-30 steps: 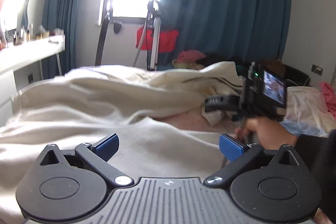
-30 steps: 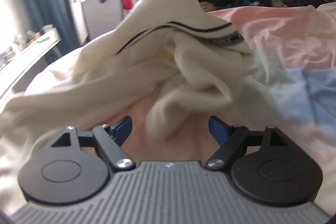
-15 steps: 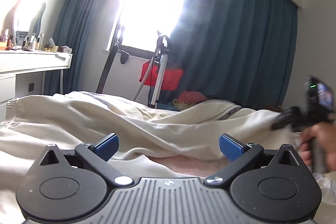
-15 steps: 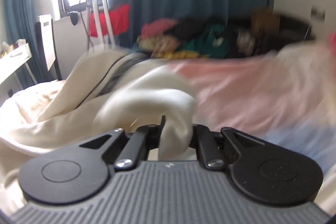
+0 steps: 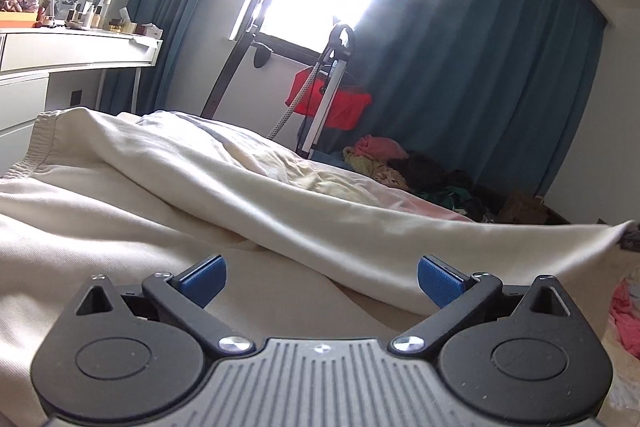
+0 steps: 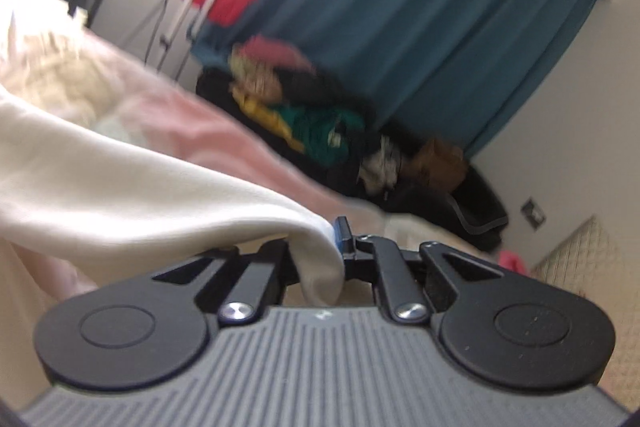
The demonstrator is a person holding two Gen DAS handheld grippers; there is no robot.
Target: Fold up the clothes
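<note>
With the right gripper (image 6: 320,247) clamped on a corner of the cream garment (image 5: 280,211) spread over the bed (image 6: 224,143) and the left gripper (image 5: 320,277) gaping empty above it, pulling evenly should prevent wrinkles.

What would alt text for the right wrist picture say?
The right claw is shut on a cream garment, pulled taut from the left over a pink bed. Behind, blurred, a clothes pile lies before teal curtains.

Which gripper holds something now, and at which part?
The right gripper is shut on the cream garment, pinching an end of it. The left gripper is open, empty.
</note>
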